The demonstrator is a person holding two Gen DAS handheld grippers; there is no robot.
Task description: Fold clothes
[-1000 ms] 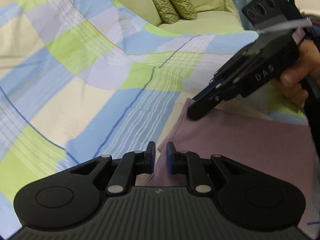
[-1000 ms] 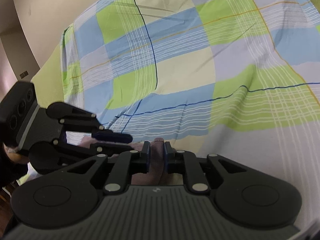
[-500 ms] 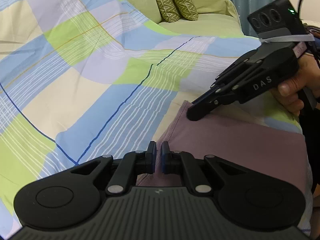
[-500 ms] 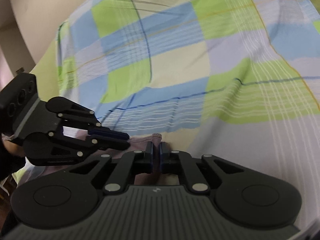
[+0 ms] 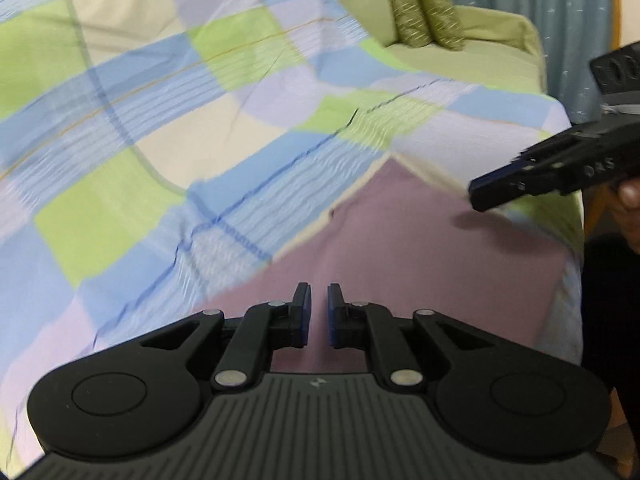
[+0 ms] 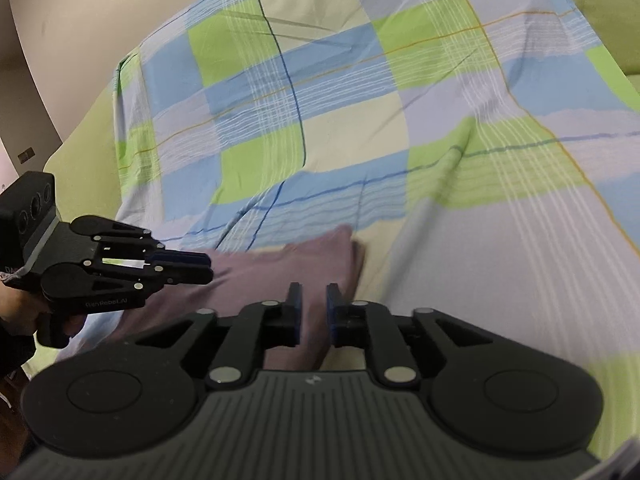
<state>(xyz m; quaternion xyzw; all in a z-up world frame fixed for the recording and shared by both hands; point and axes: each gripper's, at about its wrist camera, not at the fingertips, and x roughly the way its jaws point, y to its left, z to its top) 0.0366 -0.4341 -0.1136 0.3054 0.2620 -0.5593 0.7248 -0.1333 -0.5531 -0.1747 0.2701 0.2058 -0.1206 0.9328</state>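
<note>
I've let go of the garment (image 5: pixel 420 256): it lies folded flat on the checked sheet (image 5: pixel 168 128) near the bed's edge. My left gripper (image 5: pixel 318 312) and right gripper (image 6: pixel 311 312) have just been opening, nothing between the jaws. The cloth is soft mauve, matte, its corner crisp; the sheet is thin and wrinkled.

Checked bedsheet (image 5: pixel 168 128) lying spread across green sofa (image 5: pixel 496 32); two patterned cushions (image 5: pixel 424 4) leaning far right; blue curtain (image 5: pixel 568 0) hanging behind
</note>
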